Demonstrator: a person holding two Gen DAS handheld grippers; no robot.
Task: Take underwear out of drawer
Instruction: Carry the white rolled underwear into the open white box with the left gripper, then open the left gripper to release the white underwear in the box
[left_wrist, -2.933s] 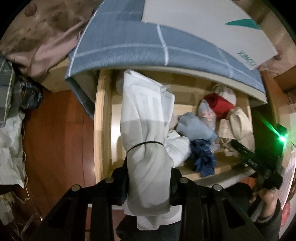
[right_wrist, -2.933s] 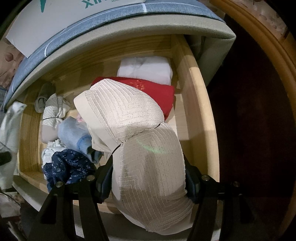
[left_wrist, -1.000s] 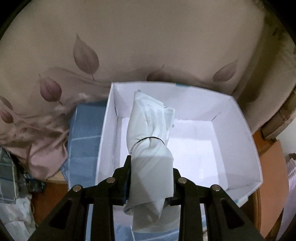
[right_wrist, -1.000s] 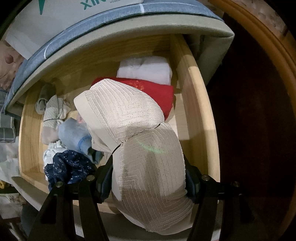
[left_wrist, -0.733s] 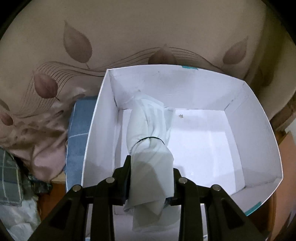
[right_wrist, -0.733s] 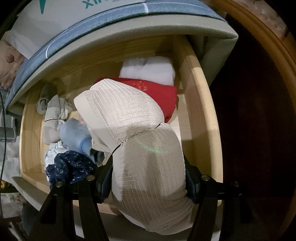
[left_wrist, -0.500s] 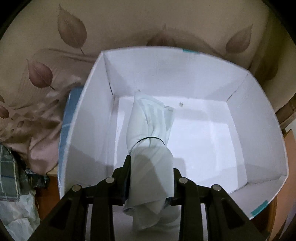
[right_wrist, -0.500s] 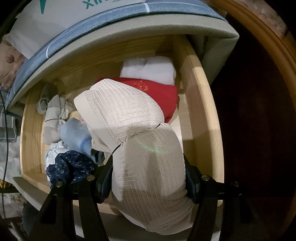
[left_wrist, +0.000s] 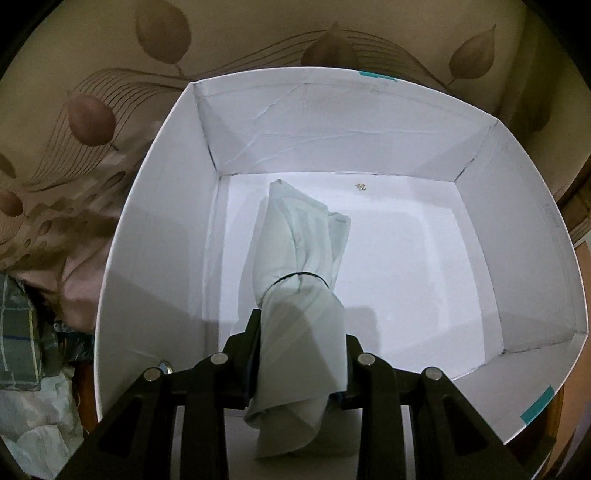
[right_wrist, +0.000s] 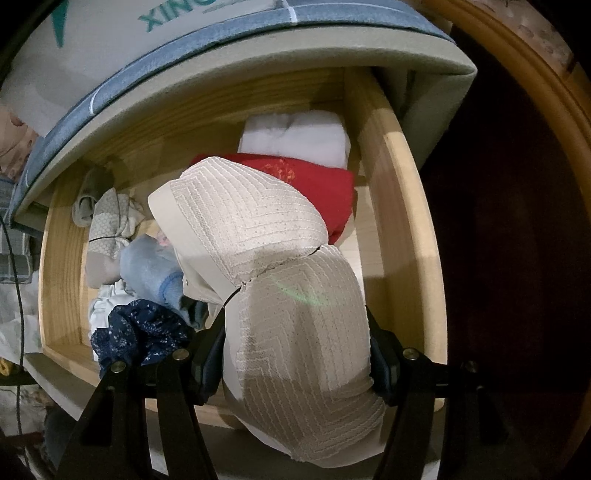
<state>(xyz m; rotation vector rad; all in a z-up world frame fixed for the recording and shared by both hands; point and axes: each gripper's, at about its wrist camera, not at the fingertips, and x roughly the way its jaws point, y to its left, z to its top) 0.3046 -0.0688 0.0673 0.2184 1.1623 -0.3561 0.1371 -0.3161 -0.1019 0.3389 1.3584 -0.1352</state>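
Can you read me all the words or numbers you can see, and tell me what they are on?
"XIN": big teal letters, cut off by the picture edge, on the white box side above the drawer.
Small dark mark on the floor of the white box: too small to read.
Faint print on that box's right rim: too blurred to read.

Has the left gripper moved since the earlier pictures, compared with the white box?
Yes. The left gripper, jaws shut on the pale bundle, went from the drawer to the white box and has come down into it.
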